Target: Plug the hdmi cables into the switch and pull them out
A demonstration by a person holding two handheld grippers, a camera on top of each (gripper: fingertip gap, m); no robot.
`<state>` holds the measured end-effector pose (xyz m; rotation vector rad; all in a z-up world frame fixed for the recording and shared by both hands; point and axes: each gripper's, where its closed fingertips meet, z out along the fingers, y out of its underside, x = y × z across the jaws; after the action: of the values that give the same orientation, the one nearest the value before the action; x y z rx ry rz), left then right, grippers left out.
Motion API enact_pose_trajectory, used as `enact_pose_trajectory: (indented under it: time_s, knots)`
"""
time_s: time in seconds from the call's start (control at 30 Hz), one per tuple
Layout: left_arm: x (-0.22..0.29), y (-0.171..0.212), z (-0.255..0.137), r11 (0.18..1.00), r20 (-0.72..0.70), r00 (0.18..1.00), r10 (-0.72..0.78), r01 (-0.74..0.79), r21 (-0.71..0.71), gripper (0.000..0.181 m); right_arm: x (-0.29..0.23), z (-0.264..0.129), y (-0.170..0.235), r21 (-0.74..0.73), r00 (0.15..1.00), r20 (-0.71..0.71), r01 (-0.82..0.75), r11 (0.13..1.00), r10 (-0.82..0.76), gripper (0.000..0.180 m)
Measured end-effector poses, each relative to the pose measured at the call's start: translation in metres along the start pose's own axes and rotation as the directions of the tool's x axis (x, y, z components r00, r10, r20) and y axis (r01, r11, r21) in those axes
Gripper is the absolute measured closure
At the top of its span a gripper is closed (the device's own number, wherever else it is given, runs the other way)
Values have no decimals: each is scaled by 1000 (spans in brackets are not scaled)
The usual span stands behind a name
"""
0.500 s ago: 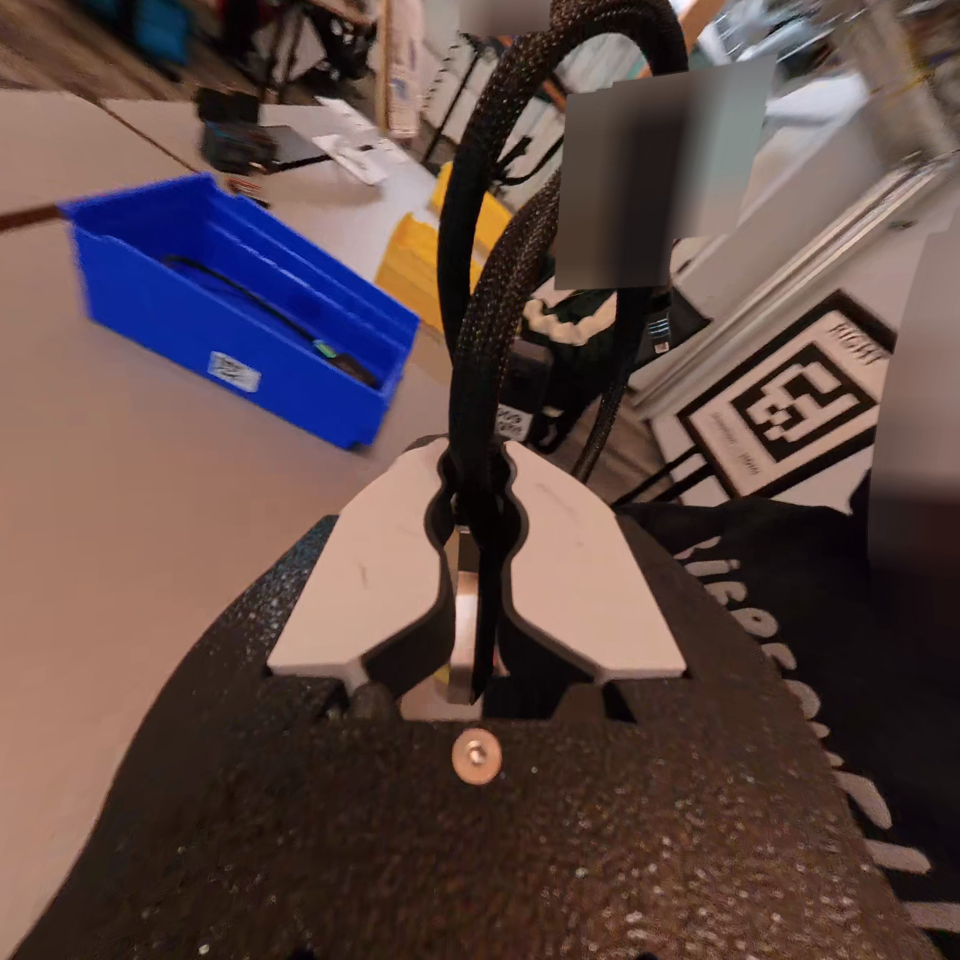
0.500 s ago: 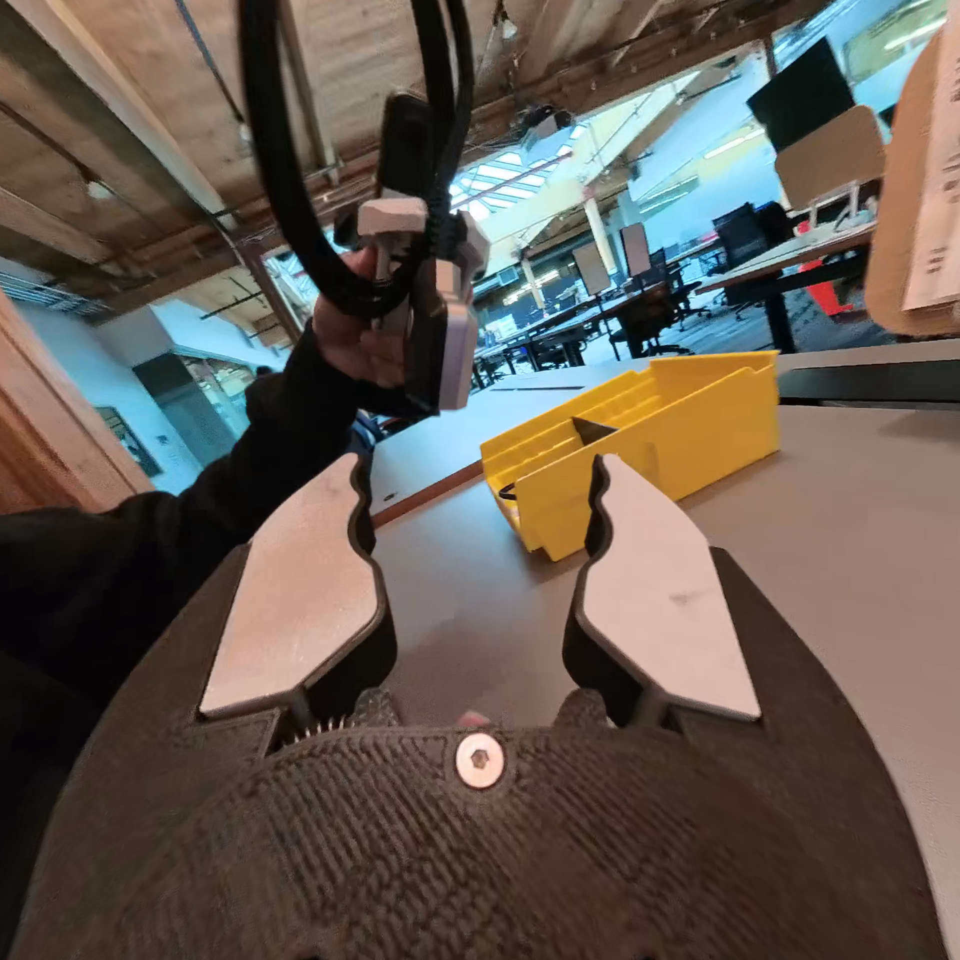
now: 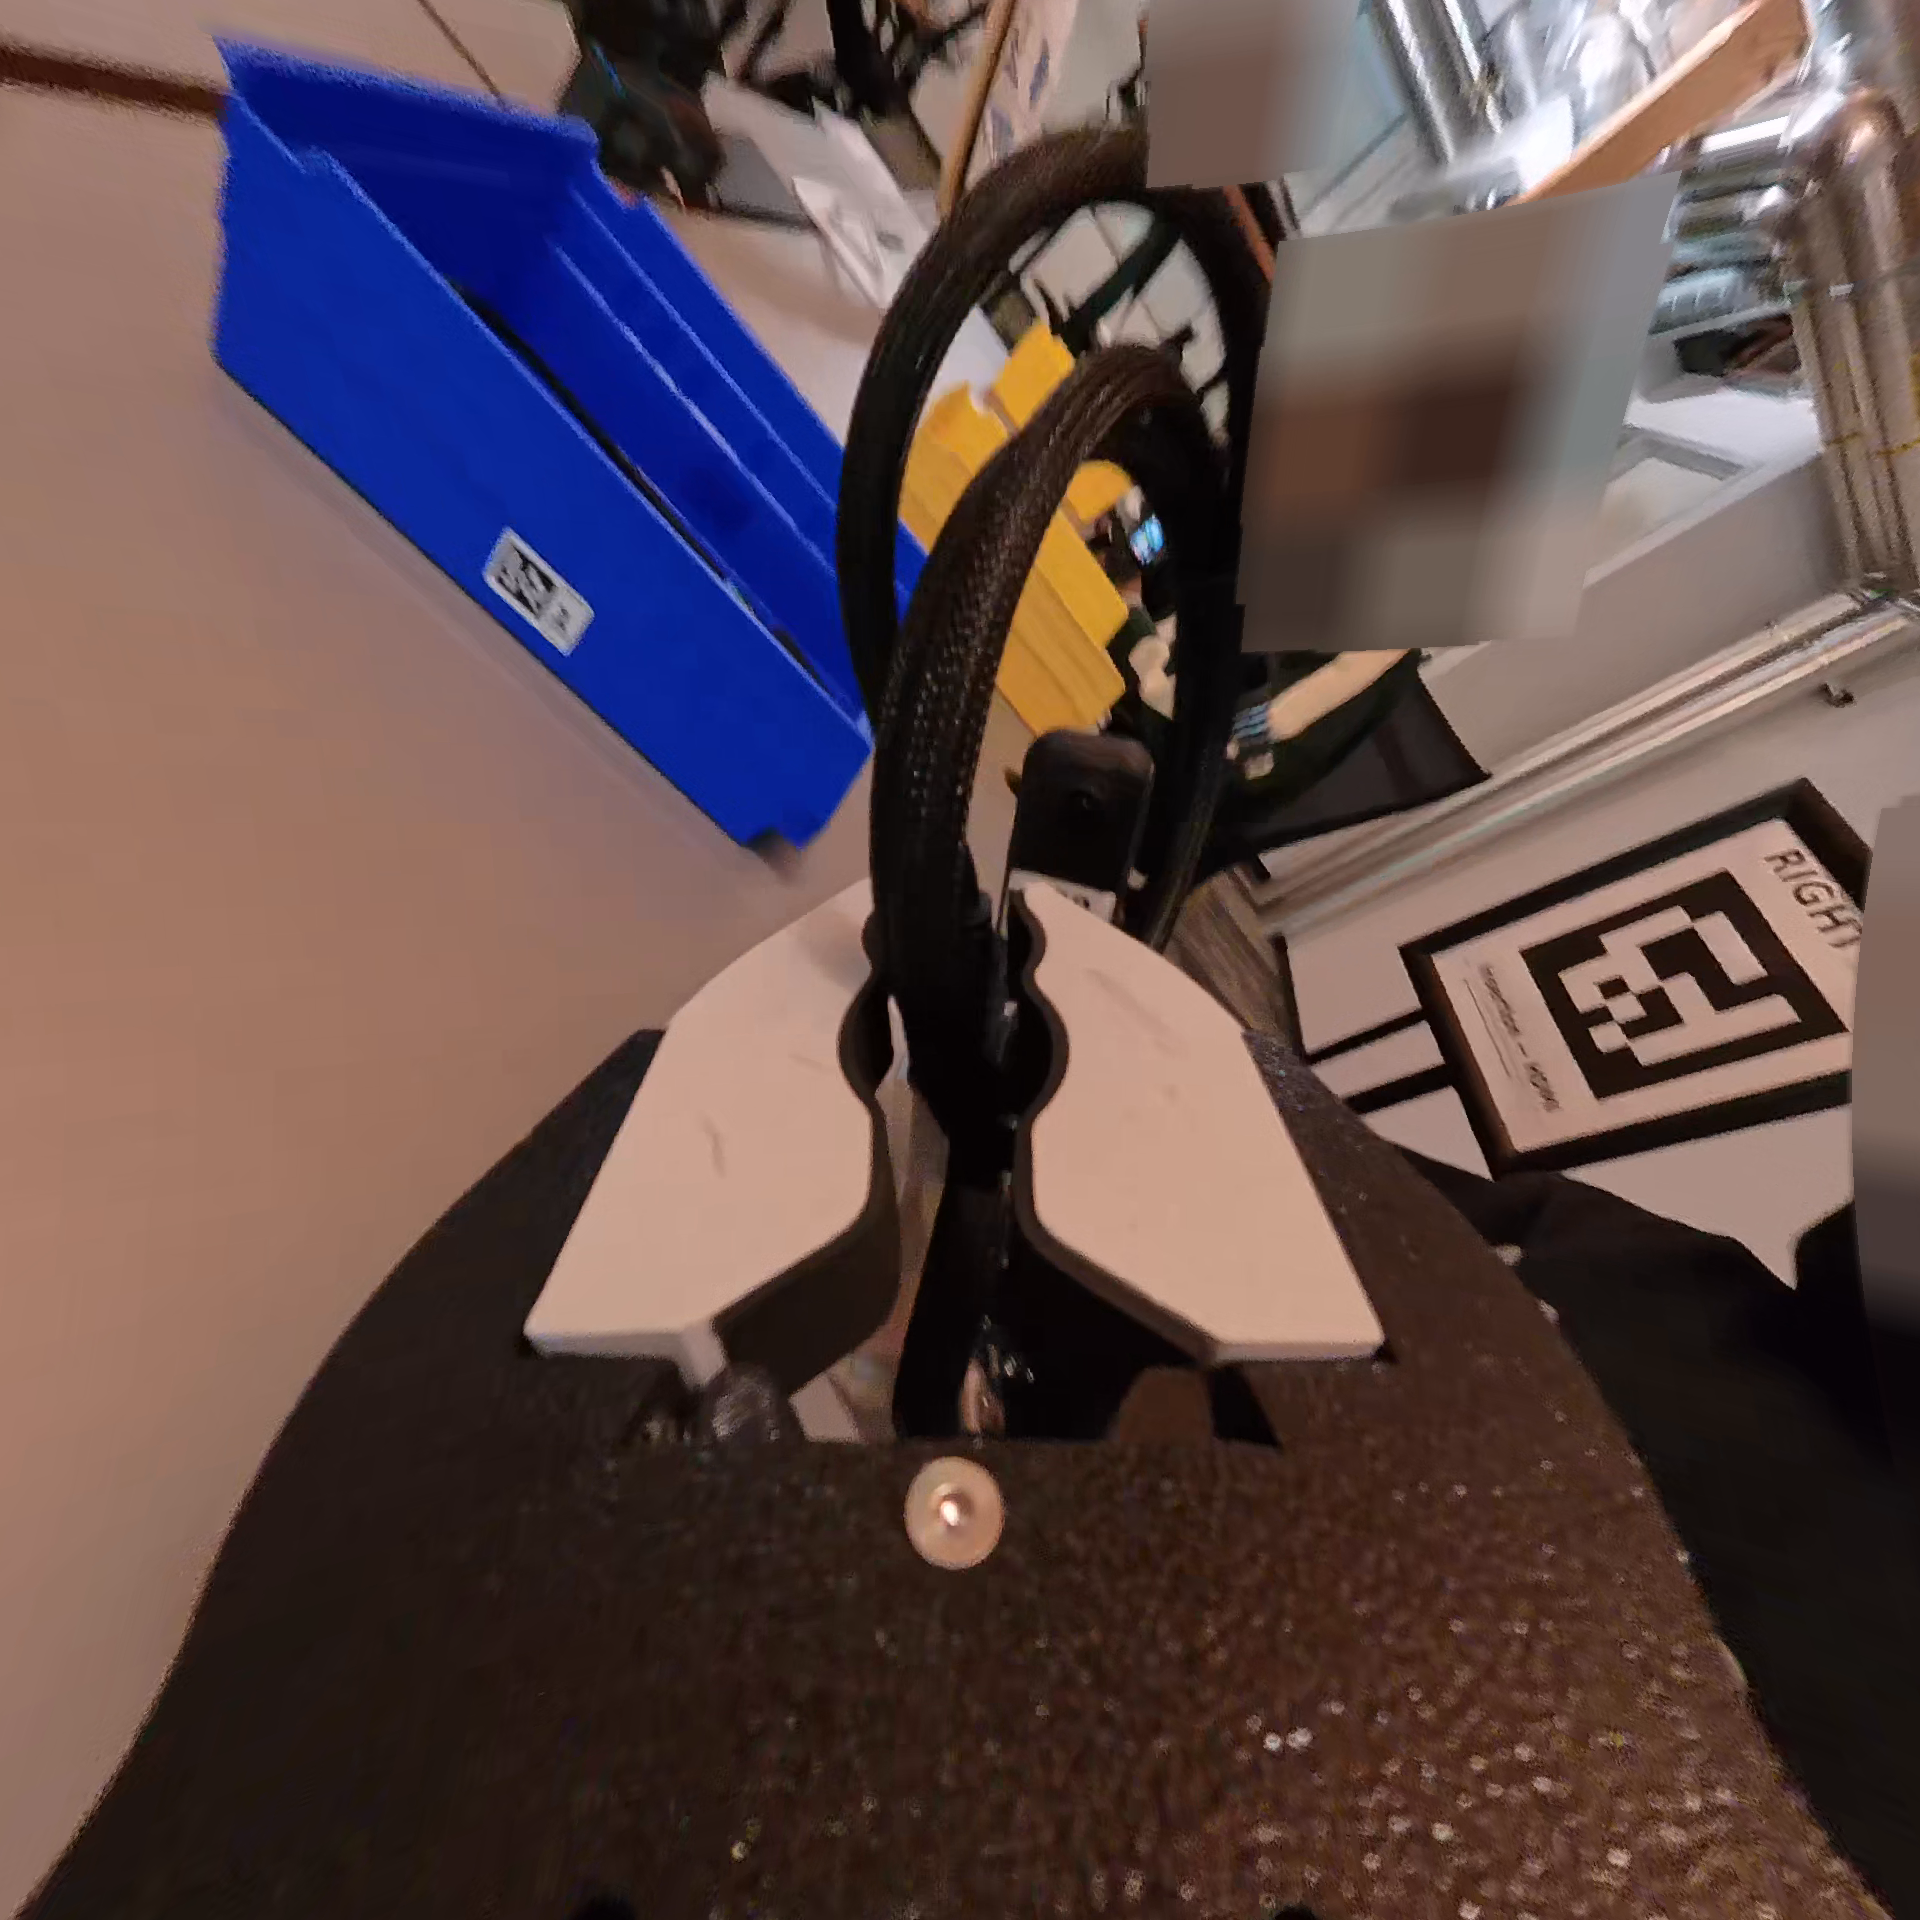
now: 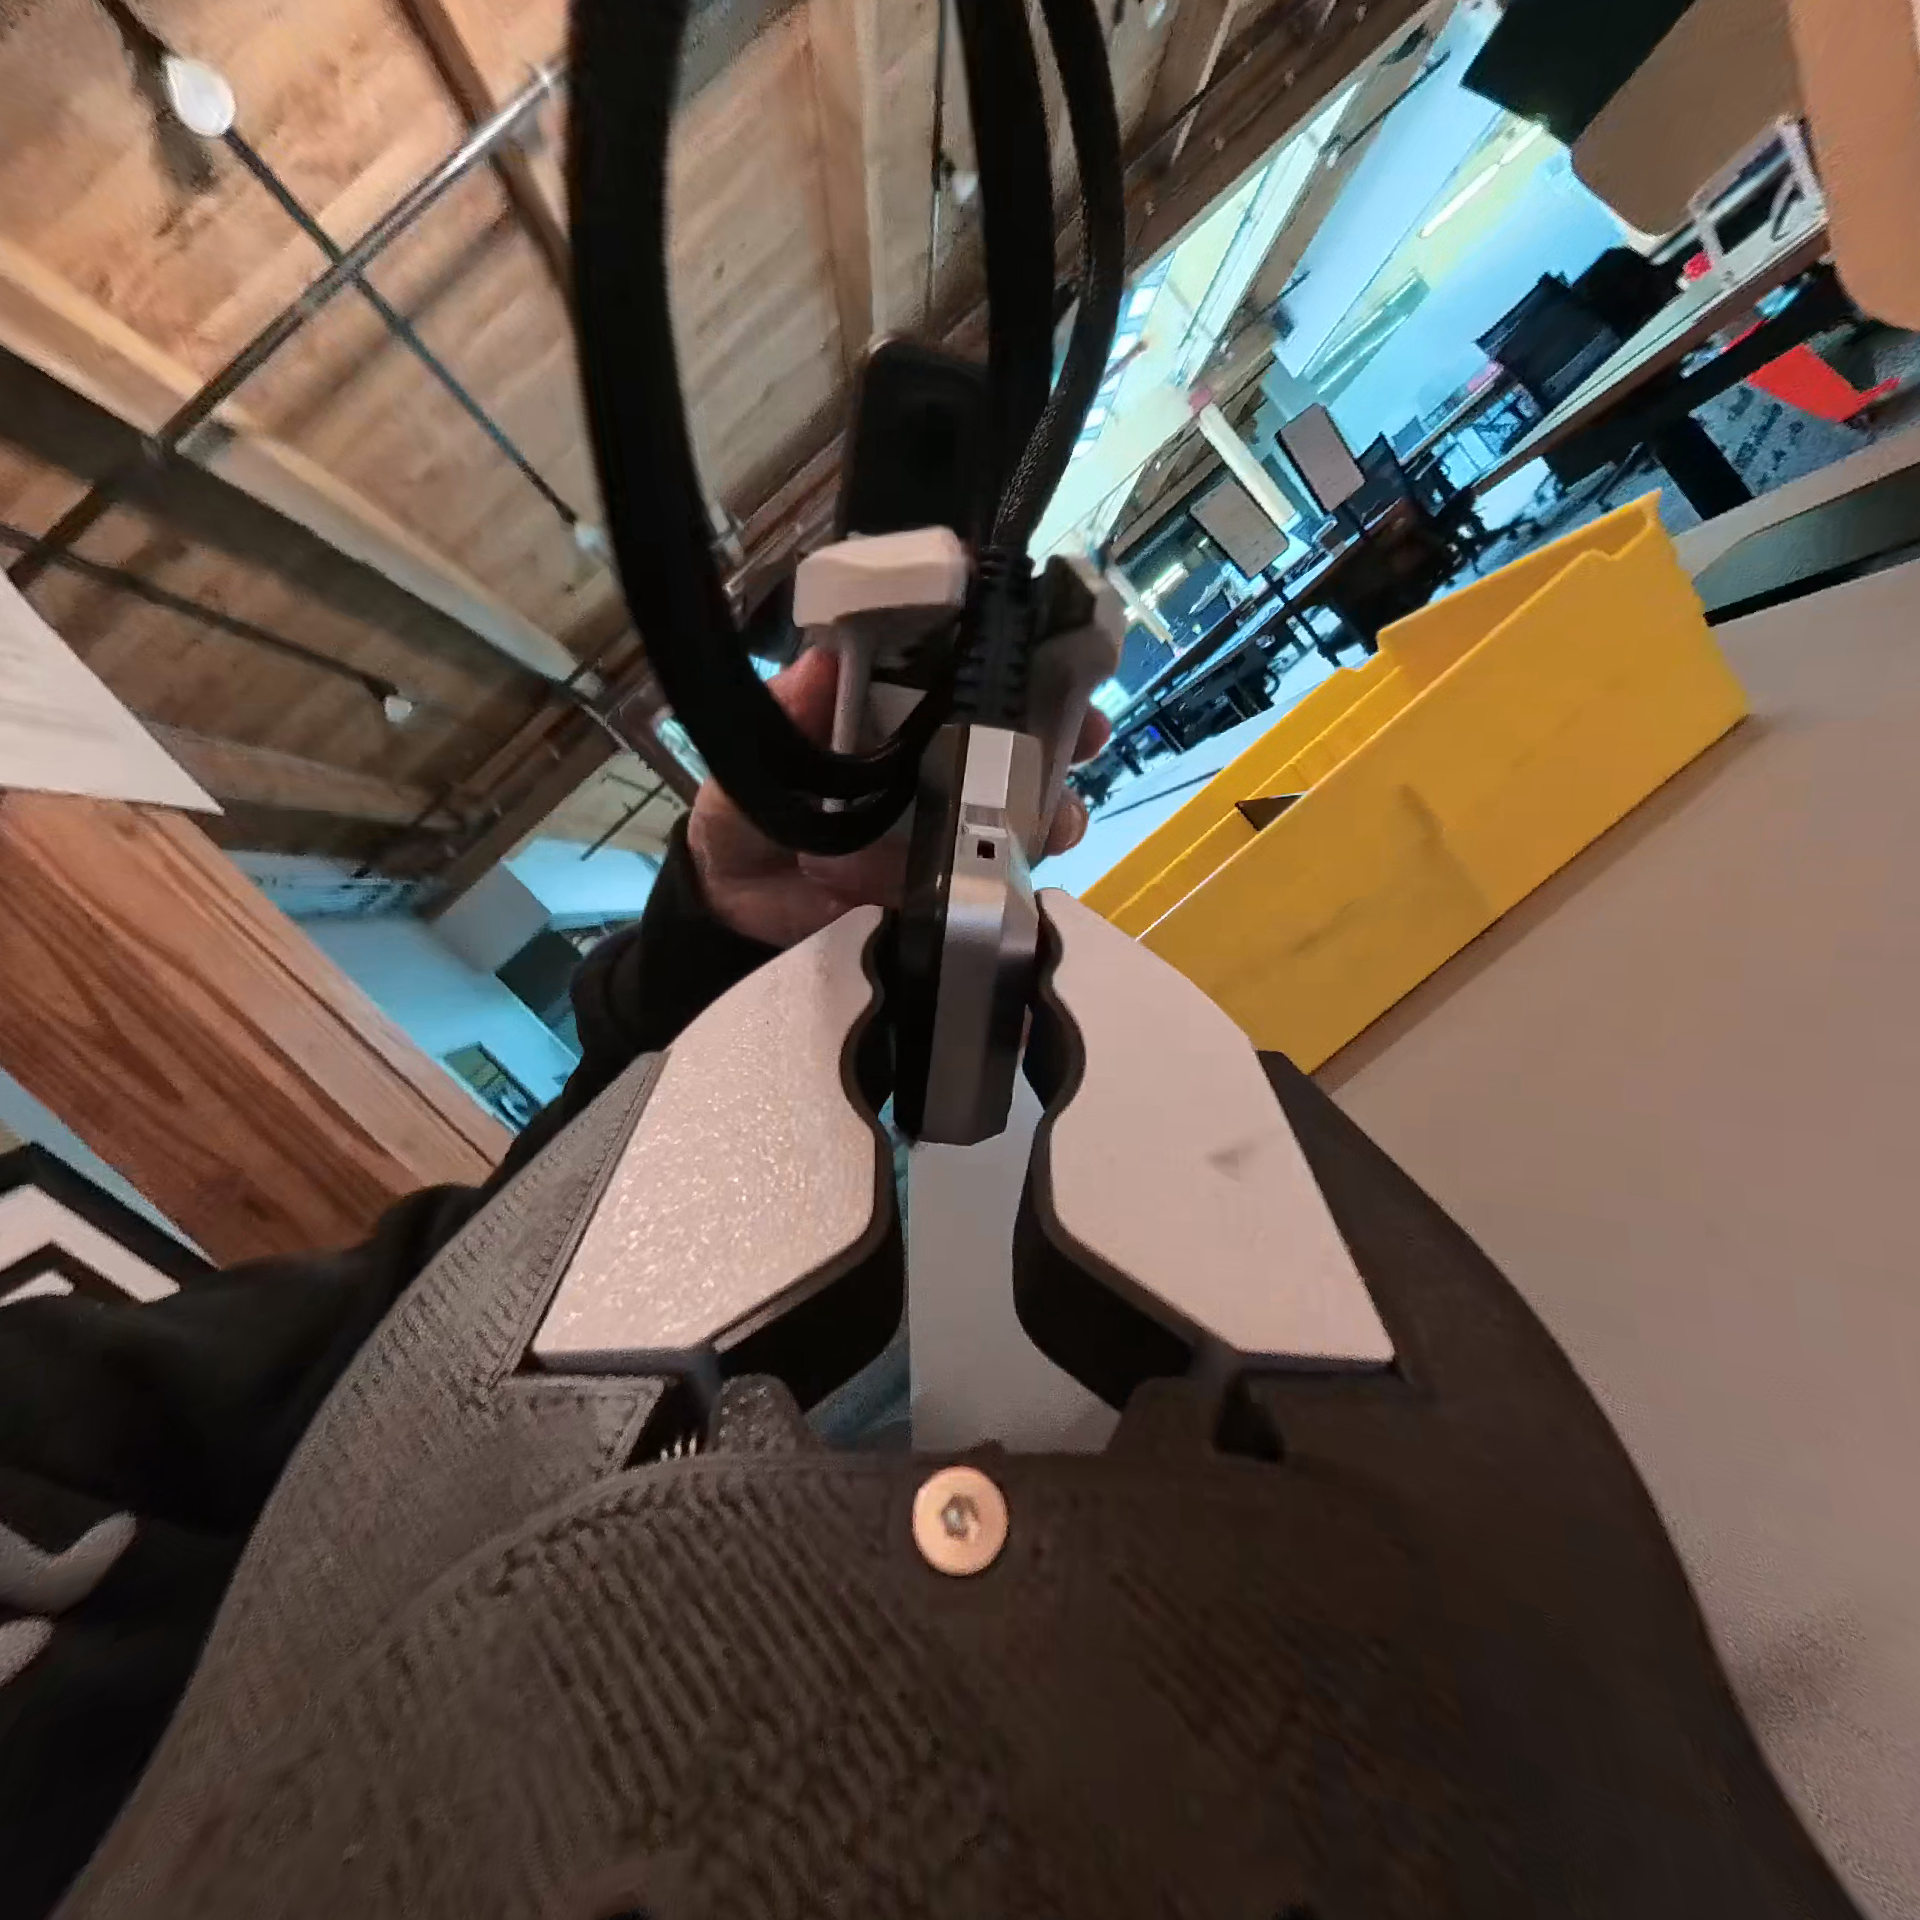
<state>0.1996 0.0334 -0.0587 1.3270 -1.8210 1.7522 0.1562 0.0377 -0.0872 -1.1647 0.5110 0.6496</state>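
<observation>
My left gripper (image 3: pixel 951 935) is shut on a black braided HDMI cable (image 3: pixel 925 748) just behind its plug, and the cable loops upward. In the right wrist view the left gripper (image 4: pixel 977 603) is raised in a hand (image 4: pixel 769 842), with the cable loops (image 4: pixel 623 468) above it. A silver HDMI switch (image 4: pixel 977 1018) hangs below the plug. My right gripper (image 4: pixel 956 935) is shut on the lower end of the switch, jaws against both flat sides. The ports are hidden.
A blue bin (image 3: pixel 468 499) with a dark cable in it sits on the tan table (image 3: pixel 260 935) to the left. A yellow bin (image 4: pixel 1455 831) stands on the table to the right, also visible behind the cable (image 3: pixel 1039 582). A black-and-white marker board (image 3: pixel 1662 987) lies at right.
My right gripper was open and apart from the switch; it has moved up to it and closed on it. The left gripper has kept its grip on the cable while tilting.
</observation>
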Motion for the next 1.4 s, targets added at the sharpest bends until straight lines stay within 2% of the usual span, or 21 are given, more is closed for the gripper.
enact_pose_trajectory:
  time_s: [0.13, 0.23, 0.3, 0.37, 0.53, 0.67, 0.83, 0.93, 0.97, 1.03, 1.1, 1.2, 1.23, 1.3, 1.33, 1.4]
  knots:
    - [4, -15, -13, 988, 16, 997, 78, -80, 133, 146, 5, -5, -11, 80, 999, -40, -26, 996, 29, 158]
    - [4, -19, -29, 947, 106, 980, 170, -193, 257, 138, 2, -13, -27, 124, 999, -50, -2, 992, 8, 158]
    - [0, -11, -35, 925, 159, 971, 180, -222, 308, 135, 0, -18, -36, 165, 997, -73, 17, 986, -5, 158]
    - [-4, 6, -30, 911, 151, 974, 169, -213, 354, 134, -1, -19, -39, 179, 993, -112, 47, 983, -27, 158]
    - [4, 37, -4, 885, -128, 988, 84, -15, 466, 137, -3, -13, -29, 211, 988, -153, 54, 976, -22, 158]
    - [4, 35, -8, 822, -265, 962, 66, 98, 561, 158, -1, -9, -19, 231, 988, -156, 35, 972, 1, 158]
    - [-4, 39, -15, 748, -448, 894, -8, 302, 590, 160, 3, -5, -11, 208, 977, -201, 112, 972, -70, 157]
    - [-12, 41, -20, 728, -491, 867, -87, 392, 563, 161, 5, -3, 1, 81, 957, -202, 231, 970, -211, 151]
    - [-15, 42, -21, 731, -500, 858, -116, 415, 542, 161, 3, -3, 6, 20, 942, -192, 283, 959, -274, 138]
    - [-22, 44, -26, 734, -502, 853, -141, 430, 525, 161, 3, -8, 19, -140, 889, -181, 401, 905, -421, 119]
    - [-26, 47, -33, 744, -508, 844, -169, 447, 497, 161, 0, -25, 30, -289, 823, -137, 499, 817, -551, 111]
    - [-30, 53, -38, 791, -478, 856, -195, 426, 440, 161, -1, -76, 36, -549, 691, -52, 584, 599, -721, 99]
    - [-31, 56, -37, 812, -460, 865, -201, 409, 416, 161, -6, -96, 23, -591, 618, -38, 620, 516, -785, 102]
    - [-32, 65, -31, 857, -427, 878, -216, 380, 348, 160, -34, -120, -27, -576, 446, -97, 704, 416, -890, 100]
    - [-30, 70, -27, 875, -432, 872, -228, 379, 302, 161, -55, -123, -48, -547, 386, -88, 752, 368, -918, 101]
    - [-22, 80, -12, 913, -443, 861, -251, 363, 186, 161, -81, -118, -66, -541, 279, 19, 811, 225, -960, 105]
